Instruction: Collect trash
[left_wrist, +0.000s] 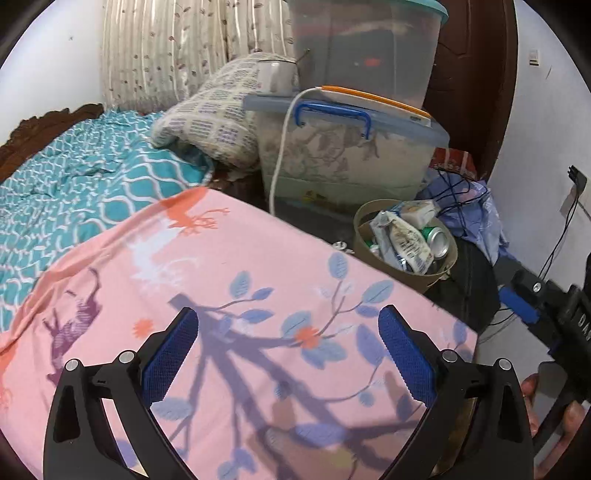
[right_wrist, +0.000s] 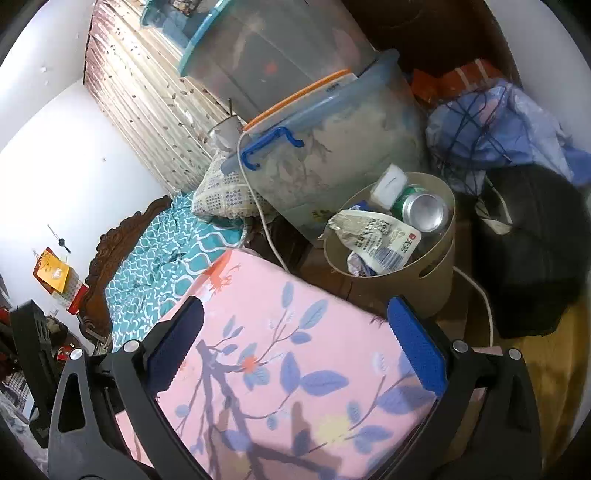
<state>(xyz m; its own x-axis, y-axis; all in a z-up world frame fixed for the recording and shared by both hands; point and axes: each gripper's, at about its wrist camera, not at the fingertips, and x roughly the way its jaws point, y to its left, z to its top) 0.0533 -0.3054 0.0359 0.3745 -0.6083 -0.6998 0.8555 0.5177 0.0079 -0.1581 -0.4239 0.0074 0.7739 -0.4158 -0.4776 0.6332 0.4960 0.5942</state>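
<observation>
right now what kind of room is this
Most likely a bedroom used partly for storage. A bed with a teal patterned cover and a pillow lies ahead, stacked plastic storage bins stand beside it, and a small beige trash bin holds a can and wrappers.

Bin beside the bed's corner, can and wrappers inside, storage tubs stacked behind, pillow to their left.

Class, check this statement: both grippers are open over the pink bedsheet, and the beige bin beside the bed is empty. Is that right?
Not quite. The beige bin is not empty: the right wrist view shows a green can and a crumpled wrapper in it. The rest holds: the left gripper and right gripper are open over the pink bedsheet.
</observation>
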